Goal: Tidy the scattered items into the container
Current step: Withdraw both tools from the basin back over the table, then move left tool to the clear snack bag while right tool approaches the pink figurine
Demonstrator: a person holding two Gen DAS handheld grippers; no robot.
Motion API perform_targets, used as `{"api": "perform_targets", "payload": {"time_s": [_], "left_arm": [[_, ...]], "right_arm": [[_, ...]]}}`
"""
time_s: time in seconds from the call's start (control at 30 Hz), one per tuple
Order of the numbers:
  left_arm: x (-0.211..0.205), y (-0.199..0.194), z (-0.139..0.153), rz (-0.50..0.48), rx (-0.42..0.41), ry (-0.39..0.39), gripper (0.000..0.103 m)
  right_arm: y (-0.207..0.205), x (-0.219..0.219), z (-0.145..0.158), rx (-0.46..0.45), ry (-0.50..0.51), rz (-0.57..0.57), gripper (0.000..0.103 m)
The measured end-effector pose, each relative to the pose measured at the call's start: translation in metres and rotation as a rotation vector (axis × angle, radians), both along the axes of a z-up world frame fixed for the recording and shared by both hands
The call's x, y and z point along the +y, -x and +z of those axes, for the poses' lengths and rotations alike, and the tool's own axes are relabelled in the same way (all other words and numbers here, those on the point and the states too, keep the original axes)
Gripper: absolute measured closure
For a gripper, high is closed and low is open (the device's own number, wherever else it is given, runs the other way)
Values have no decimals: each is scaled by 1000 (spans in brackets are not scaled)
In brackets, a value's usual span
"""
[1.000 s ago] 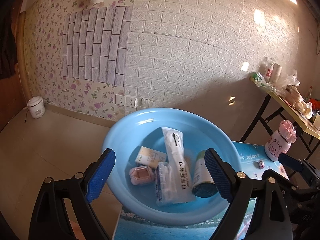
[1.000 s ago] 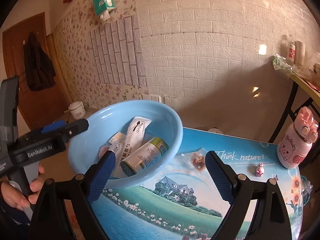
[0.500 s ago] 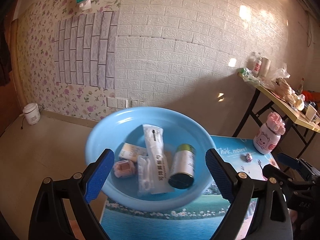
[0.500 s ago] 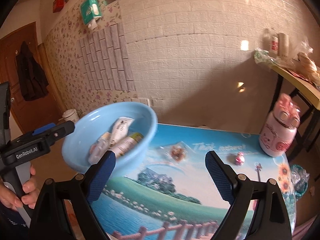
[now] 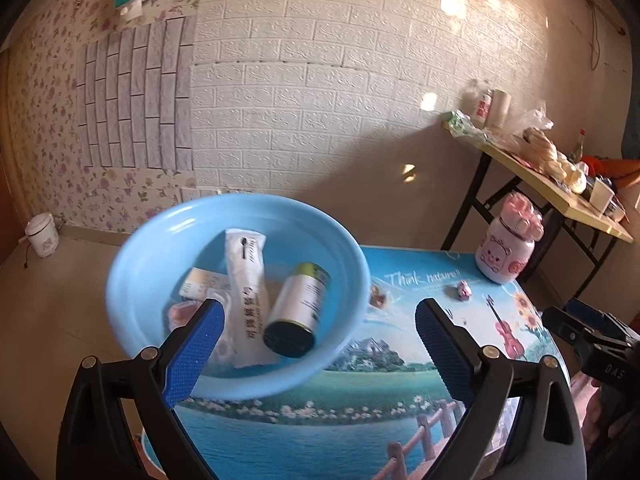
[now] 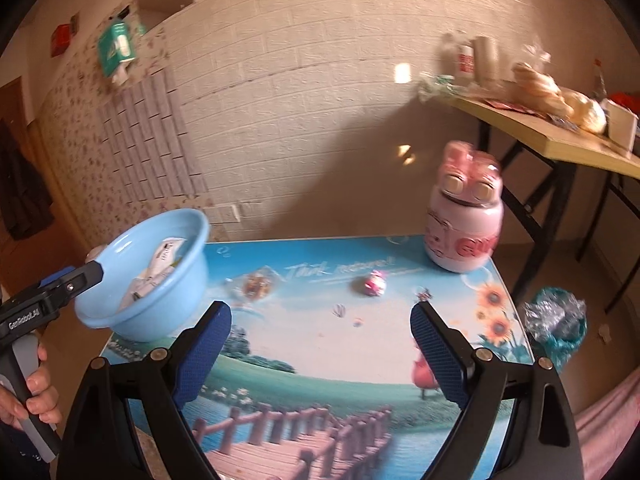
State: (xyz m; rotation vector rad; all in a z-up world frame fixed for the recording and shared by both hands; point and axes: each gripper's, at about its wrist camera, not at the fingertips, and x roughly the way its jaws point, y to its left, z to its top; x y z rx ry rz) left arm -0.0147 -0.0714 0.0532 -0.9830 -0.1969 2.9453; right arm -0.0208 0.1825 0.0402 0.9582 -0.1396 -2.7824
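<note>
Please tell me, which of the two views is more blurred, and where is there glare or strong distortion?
Right wrist view: more blurred, the pink bottle and small pink toy are smeared. Left wrist view: sharper, the green can in the blue basin is clear. Both views: bright light patches on the brick wall, fisheye bending.

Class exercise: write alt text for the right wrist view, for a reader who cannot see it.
Open blue-padded tongs hover empty over a table printed with a landscape. A blue basin holding packets sits at its left edge, a small pink sweet and a wrapped snack lie loose mid-table, and a pink bottle stands at the far right.
</note>
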Motion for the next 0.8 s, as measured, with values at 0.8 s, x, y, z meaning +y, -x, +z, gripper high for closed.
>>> {"api": "perform_targets", "payload": {"time_s": [0.8], "left_arm": [[9, -5, -5, -27, -15, 14, 3]], "right_arm": [[0, 7, -17, -49, 12, -26, 8]]}}
